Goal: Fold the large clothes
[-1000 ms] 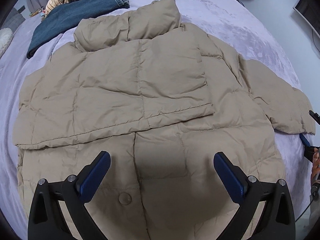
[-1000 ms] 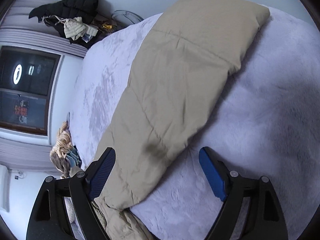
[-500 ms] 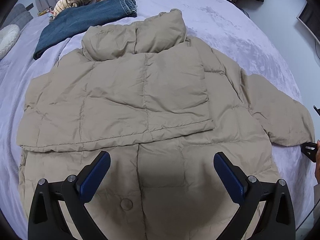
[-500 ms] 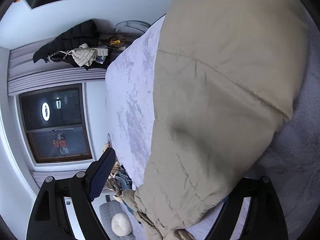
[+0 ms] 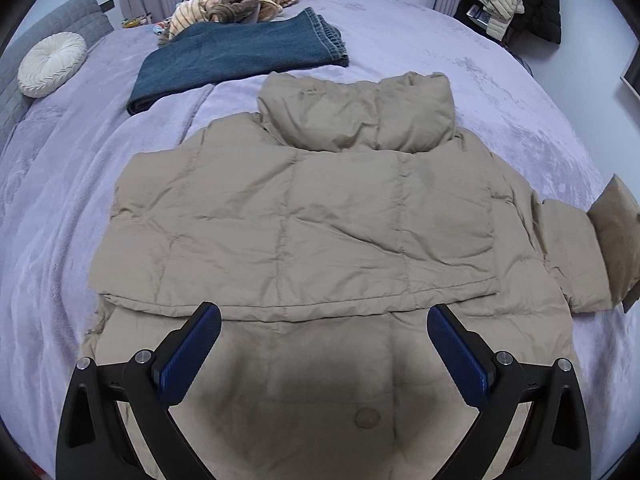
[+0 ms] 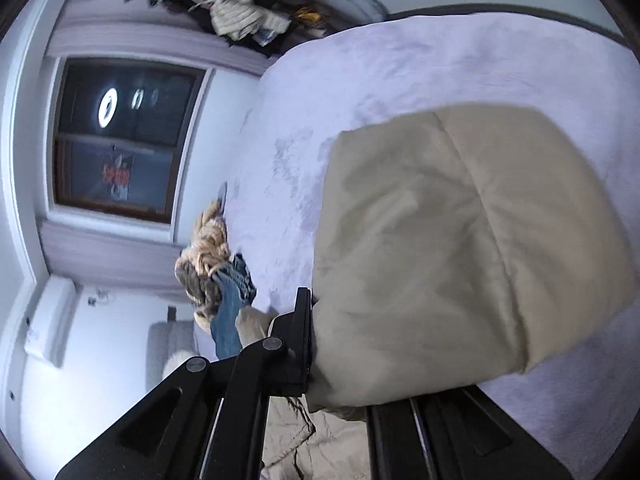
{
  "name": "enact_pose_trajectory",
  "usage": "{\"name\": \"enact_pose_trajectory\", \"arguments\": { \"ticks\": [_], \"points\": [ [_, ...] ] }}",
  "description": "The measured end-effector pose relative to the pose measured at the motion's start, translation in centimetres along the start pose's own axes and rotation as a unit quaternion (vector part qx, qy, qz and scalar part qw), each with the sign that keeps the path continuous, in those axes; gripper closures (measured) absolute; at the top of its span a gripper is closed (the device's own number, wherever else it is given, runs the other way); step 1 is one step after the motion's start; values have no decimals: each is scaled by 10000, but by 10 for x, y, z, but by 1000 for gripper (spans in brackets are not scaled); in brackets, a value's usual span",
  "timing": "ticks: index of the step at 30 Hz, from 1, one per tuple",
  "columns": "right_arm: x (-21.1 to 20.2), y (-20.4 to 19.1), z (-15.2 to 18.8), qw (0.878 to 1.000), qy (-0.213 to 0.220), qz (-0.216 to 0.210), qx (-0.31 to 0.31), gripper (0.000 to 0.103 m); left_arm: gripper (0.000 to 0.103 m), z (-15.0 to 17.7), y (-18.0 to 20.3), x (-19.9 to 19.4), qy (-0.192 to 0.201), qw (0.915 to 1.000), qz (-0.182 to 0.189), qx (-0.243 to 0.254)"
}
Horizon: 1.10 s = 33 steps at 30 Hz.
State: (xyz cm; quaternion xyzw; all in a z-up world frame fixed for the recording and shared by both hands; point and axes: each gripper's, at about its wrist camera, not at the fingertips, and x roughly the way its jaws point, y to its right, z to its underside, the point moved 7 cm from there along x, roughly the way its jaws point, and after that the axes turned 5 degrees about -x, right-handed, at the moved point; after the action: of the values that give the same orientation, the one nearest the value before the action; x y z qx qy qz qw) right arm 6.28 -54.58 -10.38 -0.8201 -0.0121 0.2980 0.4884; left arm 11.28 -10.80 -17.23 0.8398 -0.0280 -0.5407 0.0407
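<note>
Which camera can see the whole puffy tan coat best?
The left wrist view: the tan coat lies spread on the purple bed, collar to hem. The right wrist view shows only its sleeve, close up, pinched in the right gripper.

My right claw (image 6: 340, 364) is pinched shut on the tan puffy sleeve (image 6: 452, 252) of the coat. The sleeve is lifted up off the purple bed (image 6: 400, 80). Past the sleeve, on the bed, lie blue jeans (image 6: 230, 312) beside a stripy bundle (image 6: 204, 256). A dark window (image 6: 120, 140) is on the wall beyond the bed.
</note>
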Motion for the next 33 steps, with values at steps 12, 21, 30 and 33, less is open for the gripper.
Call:
{"name": "enact_pose_trajectory", "arguments": {
  "ticks": [12,21,30,33],
  "points": [
    [178,-186,192,9278,-1385,568,-3418,97,0,-9,-100,3,232,9982,-286,-472],
    [233,-123,267,9003,-2048,1453,-3555,93,0,-12,-125,26,166,9984,-133,-528],
    [166,-118,230,9427,-1624,1234,-2640,24,0,-34,-115,29,165,9969,491,-592],
    [153,-92,190,9742,-1215,1120,-1538,24,0,-43,-118,30,191,9952,681,-670]
  ]
}}
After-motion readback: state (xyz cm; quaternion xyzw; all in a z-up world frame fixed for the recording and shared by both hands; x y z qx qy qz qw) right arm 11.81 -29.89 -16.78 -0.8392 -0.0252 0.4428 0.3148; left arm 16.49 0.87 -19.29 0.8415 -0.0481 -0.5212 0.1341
